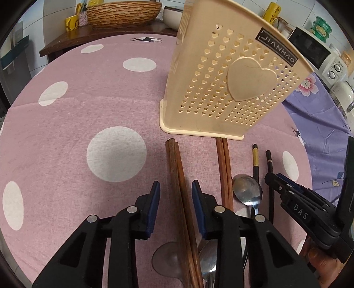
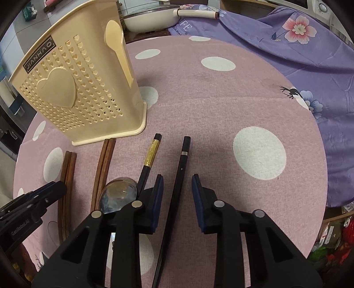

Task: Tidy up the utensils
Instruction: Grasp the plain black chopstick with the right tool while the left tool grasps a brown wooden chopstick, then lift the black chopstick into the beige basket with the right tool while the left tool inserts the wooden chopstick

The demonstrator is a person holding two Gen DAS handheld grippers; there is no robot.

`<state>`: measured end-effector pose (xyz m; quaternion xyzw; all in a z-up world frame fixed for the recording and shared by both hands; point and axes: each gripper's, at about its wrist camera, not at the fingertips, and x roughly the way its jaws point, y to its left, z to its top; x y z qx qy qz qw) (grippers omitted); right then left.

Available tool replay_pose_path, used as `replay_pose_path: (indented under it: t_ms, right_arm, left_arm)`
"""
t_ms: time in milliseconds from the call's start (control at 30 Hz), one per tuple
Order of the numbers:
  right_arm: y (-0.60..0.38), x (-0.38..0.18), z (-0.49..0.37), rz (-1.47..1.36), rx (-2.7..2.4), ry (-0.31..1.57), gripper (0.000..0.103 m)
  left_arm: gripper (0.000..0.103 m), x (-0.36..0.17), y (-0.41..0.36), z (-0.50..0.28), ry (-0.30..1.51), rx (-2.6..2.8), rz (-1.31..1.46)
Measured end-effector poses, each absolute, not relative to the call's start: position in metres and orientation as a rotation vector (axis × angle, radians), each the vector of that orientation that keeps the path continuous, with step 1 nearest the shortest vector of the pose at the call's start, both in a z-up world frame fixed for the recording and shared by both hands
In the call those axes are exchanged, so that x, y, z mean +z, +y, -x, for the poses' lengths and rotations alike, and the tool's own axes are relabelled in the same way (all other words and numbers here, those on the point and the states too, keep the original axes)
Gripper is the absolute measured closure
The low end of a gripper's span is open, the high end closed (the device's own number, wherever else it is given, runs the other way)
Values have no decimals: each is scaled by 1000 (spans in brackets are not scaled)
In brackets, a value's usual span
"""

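A cream plastic utensil holder [image 1: 221, 84] [image 2: 73, 88] with heart holes stands on the pink dotted tablecloth [image 1: 88, 99]. In front of it lie two brown chopstick pairs [image 1: 174, 159] [image 1: 224, 164], a metal spoon [image 1: 246, 190], a gold-banded black chopstick [image 1: 255, 159] and a silver-banded black chopstick [image 2: 182, 159]. My left gripper [image 1: 176, 183] straddles the left brown pair, open, with a gap beside its pads. The right gripper [image 2: 177, 177] straddles the silver-banded chopstick, open, with space on both sides. Each gripper also shows at the other view's edge: right gripper [image 1: 276, 180], left gripper [image 2: 57, 186].
A second spoon [image 1: 208, 261] lies under my left gripper. A wooden bowl [image 1: 124, 13] and a white bowl [image 1: 172, 15] sit on a dark shelf behind. A purple floral cloth [image 2: 287, 44], a white pan [image 2: 154, 17] and a small oven [image 1: 309, 48] lie to the right.
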<state>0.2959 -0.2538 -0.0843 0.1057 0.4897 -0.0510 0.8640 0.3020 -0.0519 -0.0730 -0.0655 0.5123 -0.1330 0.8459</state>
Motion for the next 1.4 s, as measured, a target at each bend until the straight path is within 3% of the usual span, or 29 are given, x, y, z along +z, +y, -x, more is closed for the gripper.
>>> replay_pose_path:
  t_ms: [367,900,1400]
  right_arm:
    - [-258,-86,-309,-277,-122,1035,93]
    - [-275,-83,-299,-411,-53,964,94]
    - [-272,6,-227,-389,147,684,95]
  left_arm:
    - [96,-74,-57,-312,1083,-257,127]
    - [96,-57,-42,-304,1035,-281,191]
    - [97,14,-11,-247,809,-307,234]
